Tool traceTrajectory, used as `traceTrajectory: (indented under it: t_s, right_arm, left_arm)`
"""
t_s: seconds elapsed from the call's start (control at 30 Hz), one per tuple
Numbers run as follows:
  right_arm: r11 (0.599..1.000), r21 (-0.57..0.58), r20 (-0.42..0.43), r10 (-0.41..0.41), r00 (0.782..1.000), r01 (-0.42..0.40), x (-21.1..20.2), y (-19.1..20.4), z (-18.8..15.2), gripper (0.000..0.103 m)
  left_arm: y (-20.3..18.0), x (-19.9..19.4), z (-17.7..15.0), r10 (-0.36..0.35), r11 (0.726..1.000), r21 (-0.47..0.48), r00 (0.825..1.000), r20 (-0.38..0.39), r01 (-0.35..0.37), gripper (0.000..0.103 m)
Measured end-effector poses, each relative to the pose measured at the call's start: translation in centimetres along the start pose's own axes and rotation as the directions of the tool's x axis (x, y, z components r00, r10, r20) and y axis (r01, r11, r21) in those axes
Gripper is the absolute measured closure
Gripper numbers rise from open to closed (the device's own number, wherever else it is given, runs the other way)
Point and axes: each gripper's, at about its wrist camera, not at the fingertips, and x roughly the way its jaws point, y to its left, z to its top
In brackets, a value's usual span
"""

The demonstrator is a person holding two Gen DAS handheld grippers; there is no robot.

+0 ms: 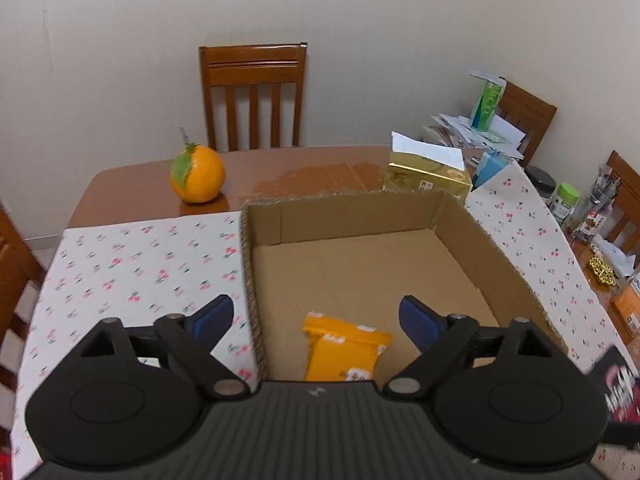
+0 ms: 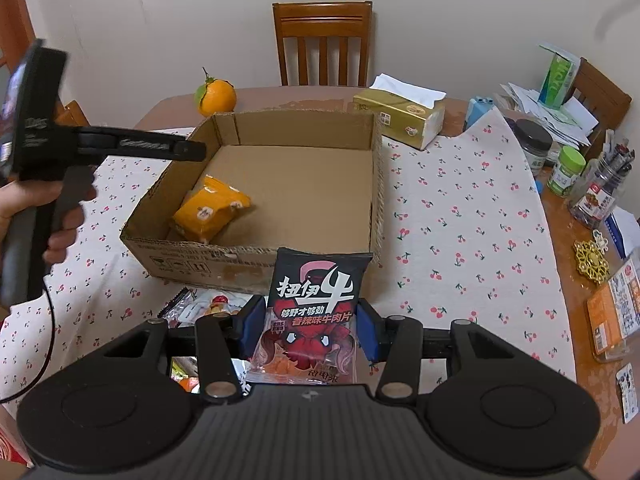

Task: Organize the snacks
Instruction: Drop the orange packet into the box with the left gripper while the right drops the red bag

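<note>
Nearest me: I am holding the right gripper (image 2: 307, 330) low before the box, its blue pads pressing both sides of a black pouch (image 2: 314, 308) that is standing upright between them.
Under that gripper: a few more snacks (image 2: 200, 308) are lying on the cloth (image 2: 460, 240), partly hidden.
Left gripper (image 1: 316, 318): I am keeping it over the near left part of the box, jaws standing wide with nothing between them; my left hand (image 2: 36, 216) is gripping its handle.
Orange pack (image 1: 342, 346): it is lying on the box floor, near the front left corner, below the spread pads.
Box (image 2: 376, 184): it is sitting open on the cloth, otherwise bare inside.
Beyond the box: an orange (image 1: 198, 174) is resting on the table (image 1: 132, 188) to the left, a tissue pack (image 1: 428, 176) to the right.
Farthest: a chair (image 1: 254, 96) is standing against the wall.
</note>
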Motion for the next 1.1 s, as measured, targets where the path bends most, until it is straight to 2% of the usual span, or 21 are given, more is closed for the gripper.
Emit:
traceTrajectory:
  t_s: [0.13, 0.3, 0.53, 0.77, 0.83, 0.9, 0.97, 1.1]
  right_arm:
    - [1.0, -0.029, 0.011, 0.013, 1.0, -0.013, 0.2, 0.4, 1.2, 0.05]
    - [0.996, -0.077, 0.034, 0.039, 0.999, -0.036, 1.1, 1.2, 3.7, 0.05]
    - [0.99, -0.116, 0.022, 0.082, 0.996, -0.079, 5.1, 2.1, 8.4, 0.05]
    - [0.987, -0.154, 0.01, 0.045, 0.999, -0.043, 9.6, 2.8, 12.0, 0.049]
    - [0.987, -0.156, 0.018, 0.029, 0.999, -0.026, 10.4, 2.9, 12.5, 0.037]
    - [0.988, -0.154, 0.034, 0.007, 0.999, -0.002, 10.5, 2.9, 12.7, 0.008]
    - [0.989, -0.151, 0.061, 0.005, 0.998, 0.005, 9.7, 2.8, 12.3, 0.0]
    - [0.988, -0.147, 0.065, -0.032, 0.997, 0.041, 8.1, 2.8, 11.1, 0.0]
  left_arm:
    - [0.2, -3.0, -1.4, 0.025, 1.0, 0.006, 0.999, 0.029, -0.025, 0.006]
    - [0.8, -5.9, -3.7, 0.032, 0.999, -0.043, 0.999, 0.029, -0.03, 0.006]
    - [1.6, -8.3, -7.0, 0.073, 0.995, -0.063, 0.997, -0.009, -0.074, 0.006]
    - [2.3, -9.4, -8.7, 0.116, 0.99, -0.078, 0.993, -0.028, -0.118, 0.006]
    - [2.6, -9.7, -9.0, 0.126, 0.988, -0.087, 0.992, -0.027, -0.128, 0.006]
    - [2.8, -9.9, -9.2, 0.132, 0.987, -0.094, 0.991, -0.028, -0.134, 0.006]
    - [2.9, -9.8, -9.2, 0.139, 0.985, -0.095, 0.99, -0.028, -0.141, 0.006]
    - [2.4, -9.8, -9.2, 0.142, 0.986, -0.085, 0.989, -0.027, -0.144, 0.006]
